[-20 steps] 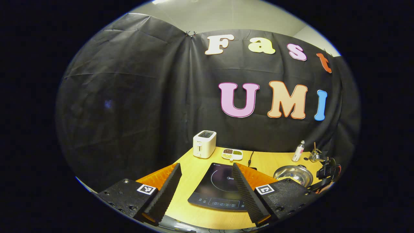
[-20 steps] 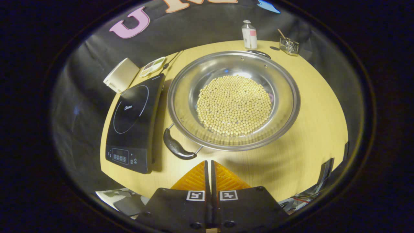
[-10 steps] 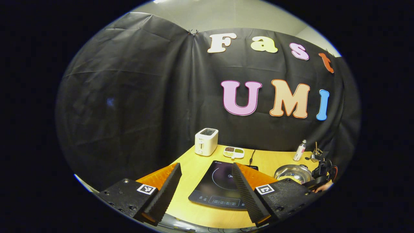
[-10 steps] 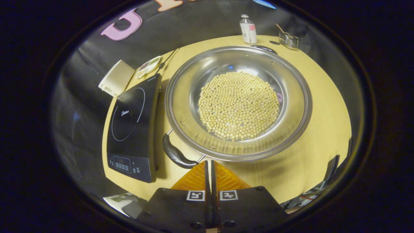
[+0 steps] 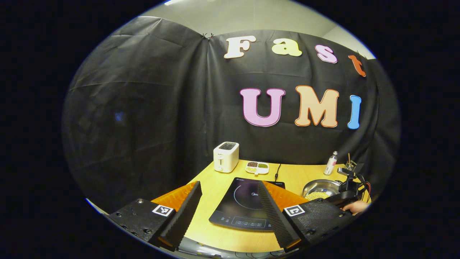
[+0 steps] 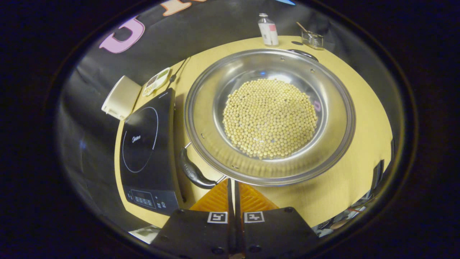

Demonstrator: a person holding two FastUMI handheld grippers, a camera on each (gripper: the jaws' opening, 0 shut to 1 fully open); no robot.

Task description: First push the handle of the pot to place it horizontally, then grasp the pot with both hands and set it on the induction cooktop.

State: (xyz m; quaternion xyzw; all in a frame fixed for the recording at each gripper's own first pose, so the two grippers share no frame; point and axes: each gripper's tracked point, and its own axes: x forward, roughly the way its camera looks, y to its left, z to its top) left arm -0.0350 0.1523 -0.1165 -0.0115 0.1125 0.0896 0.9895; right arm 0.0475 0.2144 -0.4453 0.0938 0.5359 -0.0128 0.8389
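Observation:
A steel pot holding several pale yellow beans sits on the wooden table, its near black handle pointing toward the lower left and a far handle at the back. My right gripper is shut with nothing in it, its tips just under the pot's near rim, right beside the near handle. The black induction cooktop lies left of the pot. In the left gripper view my left gripper is open above the cooktop, with the pot far right.
A white toaster, a divided dish of grains, a small bottle and a wire holder stand along the table's back edge. A hand with the other gripper shows at the pot. The cooktop's cord trails backward.
My right gripper has moved forward, so the pot looms larger and its rim and near handle now reach the fingertips. The left gripper's view shifted slightly; it stays open.

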